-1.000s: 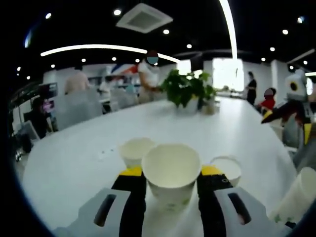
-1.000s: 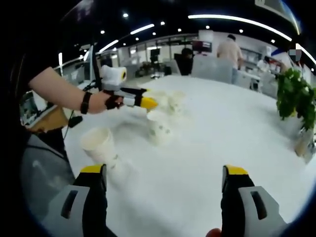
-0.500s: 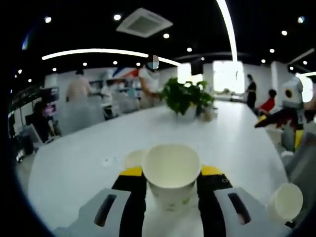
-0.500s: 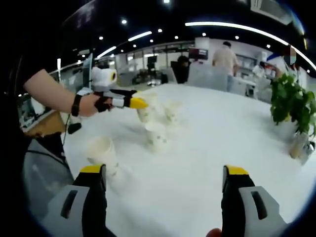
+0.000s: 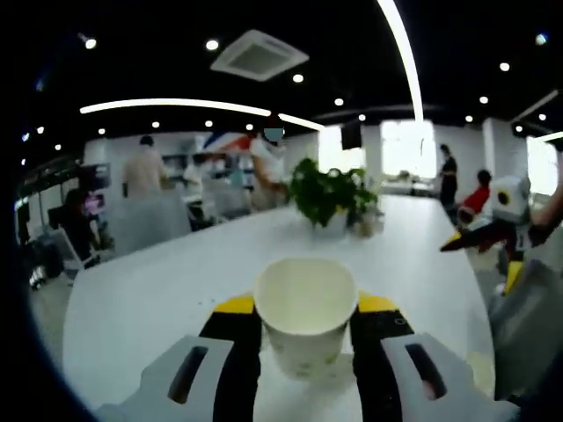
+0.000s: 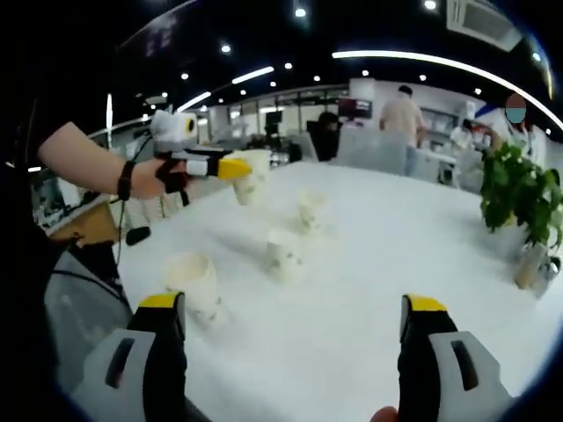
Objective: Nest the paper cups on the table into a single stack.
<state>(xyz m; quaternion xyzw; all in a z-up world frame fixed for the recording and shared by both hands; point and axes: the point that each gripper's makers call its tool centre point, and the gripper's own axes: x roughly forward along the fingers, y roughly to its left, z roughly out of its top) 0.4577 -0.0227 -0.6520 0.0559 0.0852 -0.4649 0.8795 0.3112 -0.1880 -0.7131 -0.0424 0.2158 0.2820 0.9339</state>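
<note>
Left gripper [image 5: 306,330]: its yellow-tipped jaws are pinching a paper cup between them; in the right gripper view this gripper [image 6: 230,169] is showing at the upper left, in a person's hand [image 6: 163,176].
Held cup [image 5: 305,321]: it is sitting upright between the left gripper's jaws, mouth open toward the top; in the right gripper view the cup [image 6: 248,175] is hanging clear above the table, just past the yellow tips.
Right gripper [image 6: 295,352]: its jaws are standing spread wide apart with nothing between them; in the left gripper view this gripper [image 5: 471,236] is showing at the right edge.
Nearest cup [image 6: 193,282]: it is standing upright on the table just ahead of the right gripper's left jaw.
Middle cup [image 6: 283,255]: it is standing farther ahead, between the two jaws' lines.
Far cup [image 6: 310,210]: it is standing beyond the middle cup, below and to the right of the held cup.
Table [image 6: 387,255]: white, it is stretching ahead of both grippers.
Potted plant [image 5: 330,189]: it is sitting on the table well ahead of the left gripper.
</note>
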